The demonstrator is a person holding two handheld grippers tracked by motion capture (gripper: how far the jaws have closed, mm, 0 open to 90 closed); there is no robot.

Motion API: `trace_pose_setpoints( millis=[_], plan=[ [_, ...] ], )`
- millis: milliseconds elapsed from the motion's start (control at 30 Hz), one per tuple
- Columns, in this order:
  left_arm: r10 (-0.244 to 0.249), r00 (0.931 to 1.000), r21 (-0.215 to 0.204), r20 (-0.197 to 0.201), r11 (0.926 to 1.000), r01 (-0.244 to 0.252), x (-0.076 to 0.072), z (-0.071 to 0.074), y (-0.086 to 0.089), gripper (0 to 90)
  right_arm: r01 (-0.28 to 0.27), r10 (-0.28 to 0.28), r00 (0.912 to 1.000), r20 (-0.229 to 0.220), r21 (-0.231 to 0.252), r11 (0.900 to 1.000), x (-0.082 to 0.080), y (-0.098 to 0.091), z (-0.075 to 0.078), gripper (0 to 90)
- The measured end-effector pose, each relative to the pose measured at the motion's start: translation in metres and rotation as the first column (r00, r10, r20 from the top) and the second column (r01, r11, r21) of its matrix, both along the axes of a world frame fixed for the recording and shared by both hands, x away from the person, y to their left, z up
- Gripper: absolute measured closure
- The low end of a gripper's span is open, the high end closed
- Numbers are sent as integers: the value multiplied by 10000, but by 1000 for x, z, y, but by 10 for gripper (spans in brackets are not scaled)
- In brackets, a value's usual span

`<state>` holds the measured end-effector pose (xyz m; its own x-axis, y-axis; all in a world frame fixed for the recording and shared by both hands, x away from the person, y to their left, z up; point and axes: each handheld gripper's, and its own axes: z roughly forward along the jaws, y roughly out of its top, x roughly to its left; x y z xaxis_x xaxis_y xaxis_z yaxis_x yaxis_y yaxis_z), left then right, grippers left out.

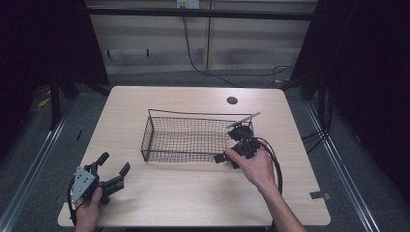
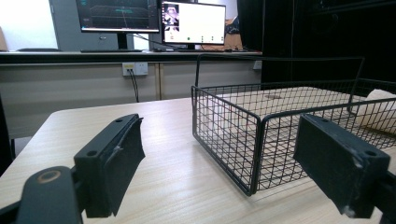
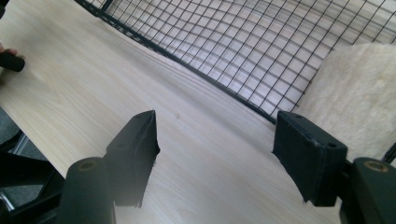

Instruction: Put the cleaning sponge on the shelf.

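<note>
The right gripper (image 1: 230, 145) sits at the right near corner of the wire basket (image 1: 193, 115), held from behind by the right hand (image 1: 256, 166). In the right gripper view its jaws stand wide apart over bare table (image 3: 70, 102), with nothing between them. The basket's near wall (image 3: 210, 51) runs slantwise just ahead of the jaws. A cream fleecy cloth (image 3: 359, 88) lies just ahead of the jaw on the right of that view, at the basket's end. Whether the jaw touches the cloth cannot be told.

The left gripper (image 1: 114, 162) rests low near the table's front left corner, held by the left hand (image 1: 89, 208), well apart from the right gripper. Its jaws are also spread wide and hold nothing. In the left gripper view the basket's near corner (image 2: 256, 154) stands ahead of the gap, closer to the jaw on the right of that view, and does not touch either jaw. The cloth (image 2: 378, 112) shows through the mesh at the far right, beyond that jaw.

The basket stands upright on the table, lengthwise between the two grippers, nearer the right one.
</note>
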<state>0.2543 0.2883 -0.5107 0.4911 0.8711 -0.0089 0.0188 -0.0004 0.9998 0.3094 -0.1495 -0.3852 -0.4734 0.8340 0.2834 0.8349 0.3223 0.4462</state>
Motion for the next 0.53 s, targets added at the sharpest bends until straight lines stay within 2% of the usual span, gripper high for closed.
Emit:
trace_pose_setpoints(
  millis=[33, 100, 167, 200, 333, 533],
  plan=[
    [3, 10000, -4, 2, 10000, -3, 0, 0, 0, 155, -24, 24, 9999, 160, 9, 10000, -4, 0, -2, 319],
    [-31, 10000, 25, 13, 10000, 30, 0, 0, 0, 155, -24, 21, 9999, 119, 252, 9997, -10, -2, -6, 321],
    [1, 10000, 4, 5, 10000, -1, 0, 0, 0, 155, 12, -20, 9996, 274, 271, 9996, -15, -4, -10, 322],
    [0, 10000, 6, 3, 10000, 0, 0, 0, 0, 155, 26, -40, 9996, 277, 479, 9988, -17, -6, -12, 322],
    [1, 10000, 1, 1, 10000, -1, 0, 0, 0, 155, 64, -89, 9992, 379, 660, 9978, -28, -10, -23, 322],
    [2, 10000, 5, 1, 10000, -2, 0, 0, 0, 155, -10, -50, 9961, 877, 686, 9976, -39, -10, -38, 312]
  ],
)
